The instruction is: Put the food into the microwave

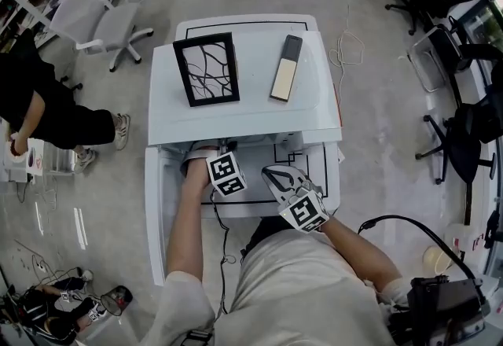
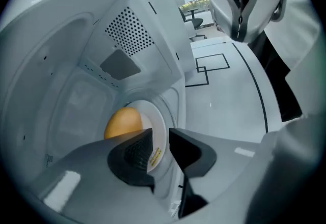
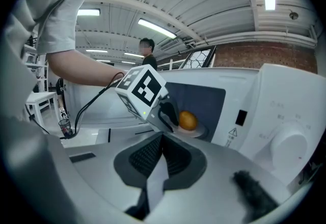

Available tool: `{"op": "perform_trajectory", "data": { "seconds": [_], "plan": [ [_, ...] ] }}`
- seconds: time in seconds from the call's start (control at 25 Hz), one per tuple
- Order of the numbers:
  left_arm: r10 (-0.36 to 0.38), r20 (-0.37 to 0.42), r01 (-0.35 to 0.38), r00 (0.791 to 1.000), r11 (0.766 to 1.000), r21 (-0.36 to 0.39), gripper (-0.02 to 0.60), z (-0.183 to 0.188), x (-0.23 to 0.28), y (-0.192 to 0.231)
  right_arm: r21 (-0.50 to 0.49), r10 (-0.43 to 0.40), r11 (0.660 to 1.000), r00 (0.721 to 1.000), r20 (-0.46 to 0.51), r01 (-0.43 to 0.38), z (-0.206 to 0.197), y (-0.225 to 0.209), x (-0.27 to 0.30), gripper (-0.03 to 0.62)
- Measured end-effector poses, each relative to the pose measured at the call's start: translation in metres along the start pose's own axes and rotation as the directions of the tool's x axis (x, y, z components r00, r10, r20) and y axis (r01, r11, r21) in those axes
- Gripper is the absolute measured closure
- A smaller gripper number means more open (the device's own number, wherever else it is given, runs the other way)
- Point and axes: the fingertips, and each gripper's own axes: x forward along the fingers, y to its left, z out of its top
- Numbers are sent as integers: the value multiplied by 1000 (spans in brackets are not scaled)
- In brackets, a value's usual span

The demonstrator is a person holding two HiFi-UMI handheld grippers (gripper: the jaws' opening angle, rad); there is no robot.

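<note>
The food (image 2: 122,122) sits on a plate (image 2: 157,116) inside the microwave (image 2: 61,55). The left gripper (image 2: 160,139) has its jaws apart, either side of the plate's rim and not pressing it. The right gripper (image 3: 162,142) has its jaws closed on nothing and is in front of the open cavity. Placement appears done; only withdrawing the left gripper looks outstanding.

Seen from above, the white microwave (image 1: 314,112) hides its whole cavity under its flat top, and the jaws of the left gripper (image 2: 160,140) are out of sight beneath its front edge. In the left gripper view, one dark jaw covers the lower part of the round orange food (image 2: 122,122) and part of the white plate (image 2: 159,125). The yellow print (image 2: 155,154) on the plate's rim is too small to read. A person in black (image 1: 55,116) is cut off at the head view's left edge.
</note>
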Motion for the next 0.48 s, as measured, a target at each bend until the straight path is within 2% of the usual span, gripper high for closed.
{"op": "perform_trajectory", "data": {
  "seconds": [0.2,0.28,0.36,0.48],
  "plan": [
    [63,-36,-62,997,998,16,477,-3,-15,3,8,6,1000,1000,0,-6,-2,1,-3,585],
    [103,-11,-103,995,994,-33,516,1,-24,-1,7,10,1000,1000,2,-10,-3,2,-5,585],
    [147,28,-143,989,983,-112,562,8,-34,-8,2,18,1000,1000,0,-18,-4,2,-6,585],
    [209,48,-195,977,959,-204,572,15,-46,-22,-8,33,999,999,2,-33,-5,1,-8,585]
  ]
}}
